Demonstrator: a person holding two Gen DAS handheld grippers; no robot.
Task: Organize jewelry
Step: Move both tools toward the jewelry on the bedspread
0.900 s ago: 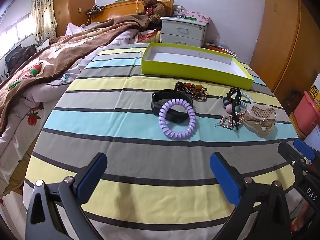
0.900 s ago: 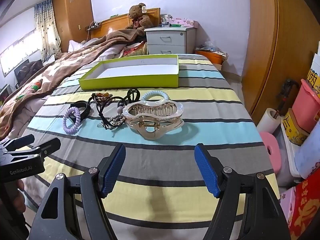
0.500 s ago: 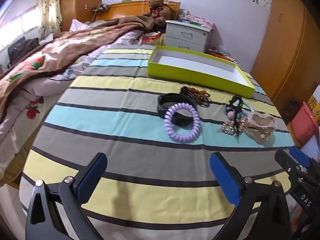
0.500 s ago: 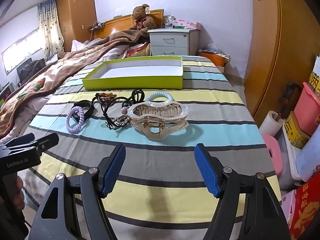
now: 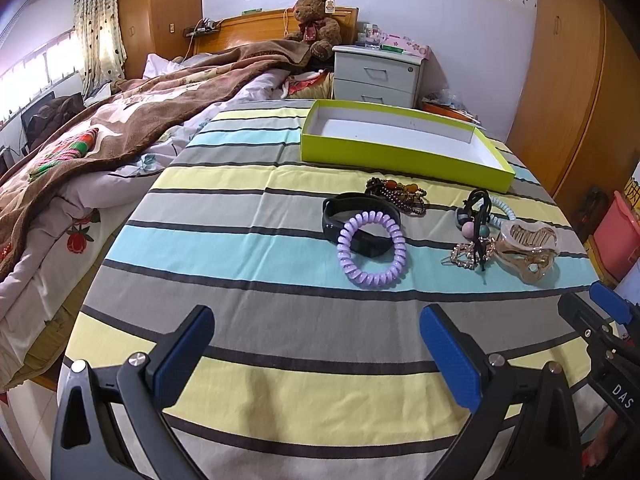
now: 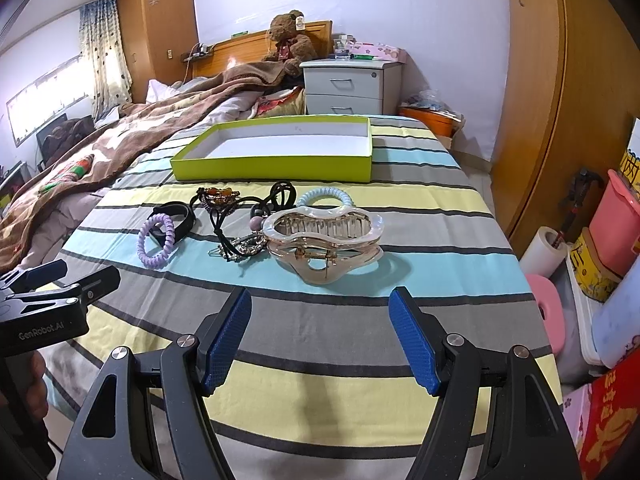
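On the striped cloth lie a purple spiral hair tie, a black band, a beaded piece, black hair ties with beads, a rhinestone clip, a light blue spiral tie and a large clear claw clip. An empty lime-green box stands behind them. My left gripper is open, short of the purple tie. My right gripper is open, short of the claw clip.
A bed with a brown blanket lies to the left. A white nightstand and a teddy bear are at the back. Wooden wardrobe doors and pink bins stand to the right of the table edge.
Both grippers have tilted upward and drawn back slightly, so the items sit lower and farther in view. Nothing was picked up; both stay open.
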